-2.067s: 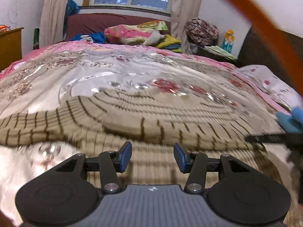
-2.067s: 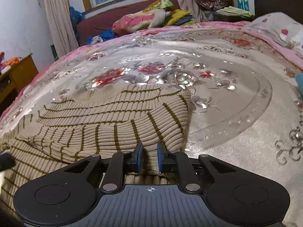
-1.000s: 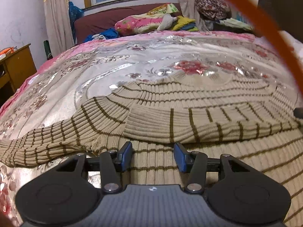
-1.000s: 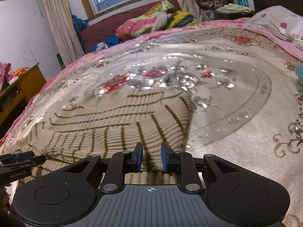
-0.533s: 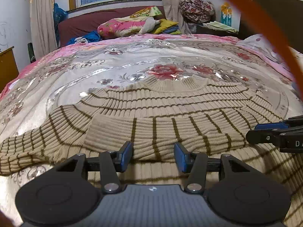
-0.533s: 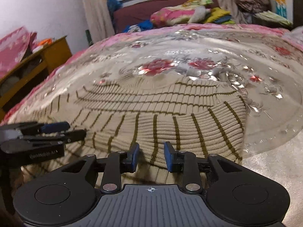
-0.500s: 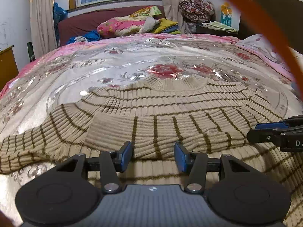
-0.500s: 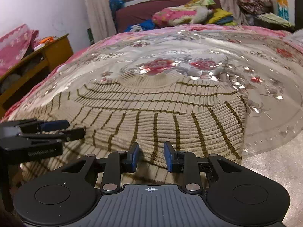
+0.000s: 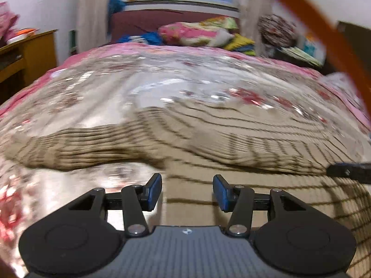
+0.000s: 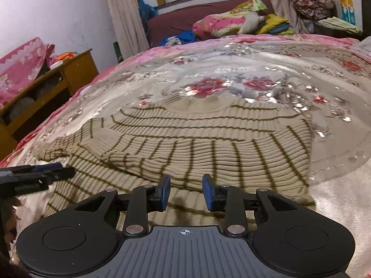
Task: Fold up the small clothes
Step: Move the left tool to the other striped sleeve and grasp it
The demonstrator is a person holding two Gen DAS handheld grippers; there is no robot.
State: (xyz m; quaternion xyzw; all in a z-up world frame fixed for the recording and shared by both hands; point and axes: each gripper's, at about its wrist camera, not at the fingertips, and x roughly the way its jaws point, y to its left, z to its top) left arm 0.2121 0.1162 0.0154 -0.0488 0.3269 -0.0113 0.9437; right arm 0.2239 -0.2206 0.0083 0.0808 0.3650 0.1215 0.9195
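A beige knit sweater with thin dark stripes [image 10: 204, 139] lies flat on the bed, collar toward the far side. Its right sleeve is folded across the chest; its left sleeve [image 9: 76, 146] stretches out to the left. My left gripper [image 9: 187, 191] is open and empty, just above the sweater's lower left body [image 9: 255, 153]; that view is blurred. My right gripper [image 10: 185, 191] is open and empty over the lower edge of the folded sleeve. The left gripper's fingers [image 10: 44, 173] show at the right wrist view's left edge.
The bed has a shiny floral bedspread [image 10: 266, 69] with a pink border. Folded bedding and clothes [image 10: 231, 25] are piled at the far end under the window. A wooden cabinet [image 10: 58, 78] stands left of the bed.
My right gripper opened wider and let go of the folded sleeve, which stays across the chest. My left gripper swung left toward the outstretched sleeve, still open.
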